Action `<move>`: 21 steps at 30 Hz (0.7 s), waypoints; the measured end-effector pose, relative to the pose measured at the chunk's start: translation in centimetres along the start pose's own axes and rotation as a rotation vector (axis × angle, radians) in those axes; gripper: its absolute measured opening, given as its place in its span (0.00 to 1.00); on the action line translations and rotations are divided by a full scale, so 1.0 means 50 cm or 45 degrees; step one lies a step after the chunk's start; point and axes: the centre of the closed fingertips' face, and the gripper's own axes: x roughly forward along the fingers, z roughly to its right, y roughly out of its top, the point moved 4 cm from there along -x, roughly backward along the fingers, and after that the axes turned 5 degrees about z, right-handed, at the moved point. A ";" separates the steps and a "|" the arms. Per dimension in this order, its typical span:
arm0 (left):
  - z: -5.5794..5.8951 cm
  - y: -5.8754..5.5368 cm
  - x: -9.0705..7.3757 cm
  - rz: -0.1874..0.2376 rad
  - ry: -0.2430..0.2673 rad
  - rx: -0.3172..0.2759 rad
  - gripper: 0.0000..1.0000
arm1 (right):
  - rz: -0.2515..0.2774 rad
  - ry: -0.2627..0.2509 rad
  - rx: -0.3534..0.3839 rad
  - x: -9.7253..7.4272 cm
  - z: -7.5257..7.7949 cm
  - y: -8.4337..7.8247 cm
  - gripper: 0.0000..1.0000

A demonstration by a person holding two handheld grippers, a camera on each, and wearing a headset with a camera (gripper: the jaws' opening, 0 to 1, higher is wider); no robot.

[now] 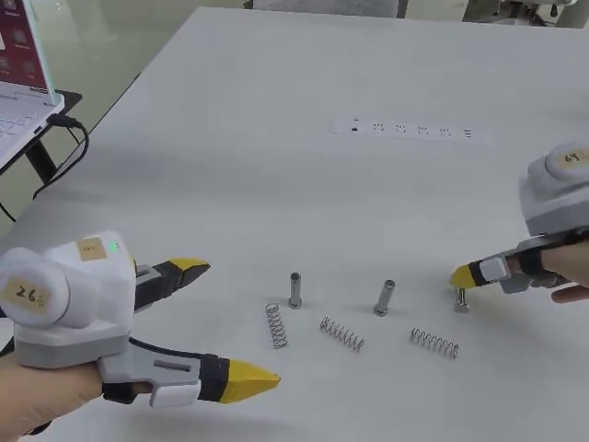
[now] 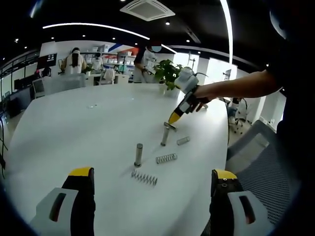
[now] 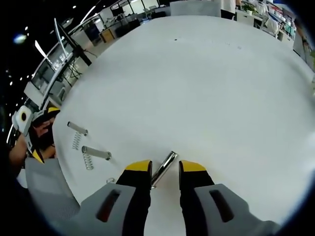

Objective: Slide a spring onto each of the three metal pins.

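Note:
Three metal pins stand on the white table: left pin, middle pin, right pin. A loose spring lies by each one: left spring, middle spring, right spring. My right gripper hovers at the right pin. In the right gripper view that pin sits between the jaws of the right gripper, which stand a little apart without touching it. My left gripper is wide open and holds nothing, to the left of the left spring.
A white power strip lies further back on the table. A laptop with a cable sits on a stand off the table's left edge. Other people, desks and a plant are in the room behind.

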 end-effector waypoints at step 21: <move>-0.004 -0.004 0.000 -0.001 0.008 -0.010 0.95 | -0.090 -0.026 0.074 0.023 0.026 -0.005 0.12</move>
